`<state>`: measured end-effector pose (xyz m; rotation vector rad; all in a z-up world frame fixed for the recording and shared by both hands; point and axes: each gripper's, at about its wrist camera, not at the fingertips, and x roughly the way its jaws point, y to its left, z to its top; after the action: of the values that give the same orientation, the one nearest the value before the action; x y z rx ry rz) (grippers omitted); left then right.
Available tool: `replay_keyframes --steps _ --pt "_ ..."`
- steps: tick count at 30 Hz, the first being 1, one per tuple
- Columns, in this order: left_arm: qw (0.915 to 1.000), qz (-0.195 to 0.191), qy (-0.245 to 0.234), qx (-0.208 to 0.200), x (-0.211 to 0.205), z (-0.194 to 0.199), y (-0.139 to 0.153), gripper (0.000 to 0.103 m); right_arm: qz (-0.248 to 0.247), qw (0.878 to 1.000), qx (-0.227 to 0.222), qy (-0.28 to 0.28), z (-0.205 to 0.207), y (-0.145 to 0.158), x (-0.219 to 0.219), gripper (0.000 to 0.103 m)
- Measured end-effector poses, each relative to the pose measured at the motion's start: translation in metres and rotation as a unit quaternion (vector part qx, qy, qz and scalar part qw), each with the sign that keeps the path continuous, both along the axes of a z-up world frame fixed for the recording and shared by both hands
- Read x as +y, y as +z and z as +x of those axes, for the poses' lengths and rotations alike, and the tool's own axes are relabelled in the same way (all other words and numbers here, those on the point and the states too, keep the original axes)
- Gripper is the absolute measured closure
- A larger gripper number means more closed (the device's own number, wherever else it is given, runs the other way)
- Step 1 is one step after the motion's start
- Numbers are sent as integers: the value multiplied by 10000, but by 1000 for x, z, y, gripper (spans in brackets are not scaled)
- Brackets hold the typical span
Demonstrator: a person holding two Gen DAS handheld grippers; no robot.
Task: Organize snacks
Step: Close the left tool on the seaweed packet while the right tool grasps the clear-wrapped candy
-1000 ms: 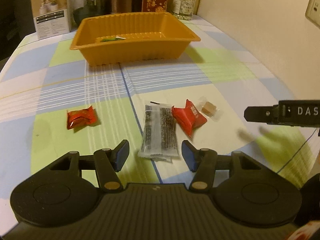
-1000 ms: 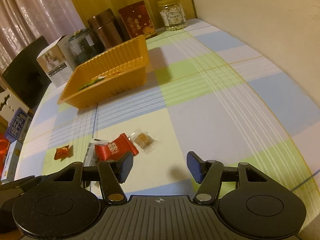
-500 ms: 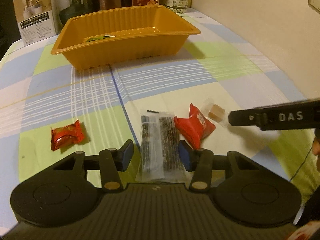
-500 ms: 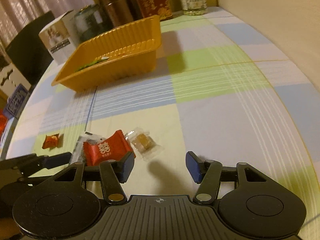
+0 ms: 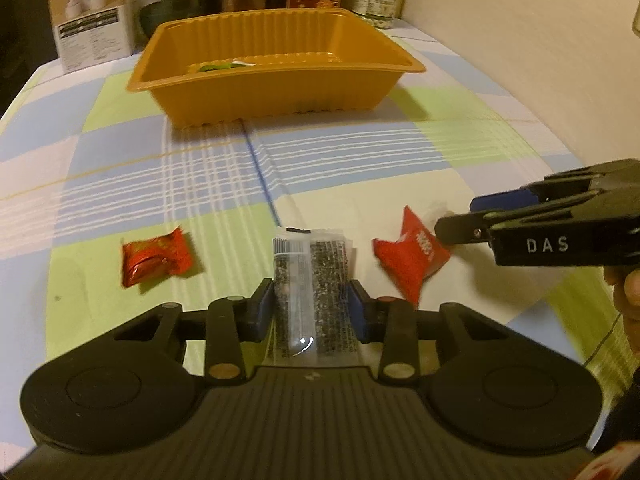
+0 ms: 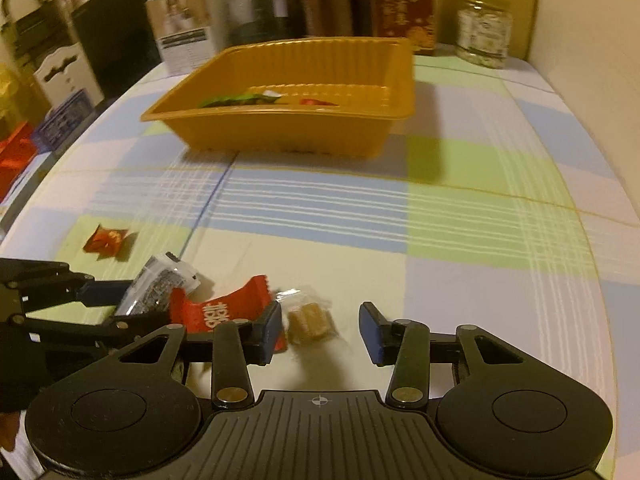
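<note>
Left gripper (image 5: 311, 304) down low over the desk (image 5: 360, 168), its jaws just closing, and the blue fingers (image 5: 264, 306) now press both sides of the clear seaweed snack packet (image 5: 310, 280), which runs lengthwise between them and lies on the checked cloth; right of those fingers a red wrapped candy (image 5: 412, 256), left of them a small red-orange candy (image 5: 154, 258); right gripper (image 6: 323, 330) jaws closing too but with a gap left, the clear-wrapped brown sweet (image 6: 310, 318) between the fingers (image 6: 370, 330), hard by the left one, the right one apart from it; the orange tray (image 6: 280, 130) sits well beyond both sets of fingertips, some wrappers already inside
</note>
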<state>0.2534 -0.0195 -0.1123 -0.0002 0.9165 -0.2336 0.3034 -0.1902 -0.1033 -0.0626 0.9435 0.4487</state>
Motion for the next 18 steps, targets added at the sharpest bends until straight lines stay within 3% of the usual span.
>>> replay_keyframes --steps 9,12,18 --pt "10000 24 43 -35 2 -4 1 68 -193 9998 -7 73 4 -4 6 70" --pt "10000 66 18 -52 1 -4 0 68 -258 9996 -34 92 1 -4 7 82" --pt "9999 119 38 -13 1 -7 1 68 -59 9998 85 -173 -4 1 4 82"
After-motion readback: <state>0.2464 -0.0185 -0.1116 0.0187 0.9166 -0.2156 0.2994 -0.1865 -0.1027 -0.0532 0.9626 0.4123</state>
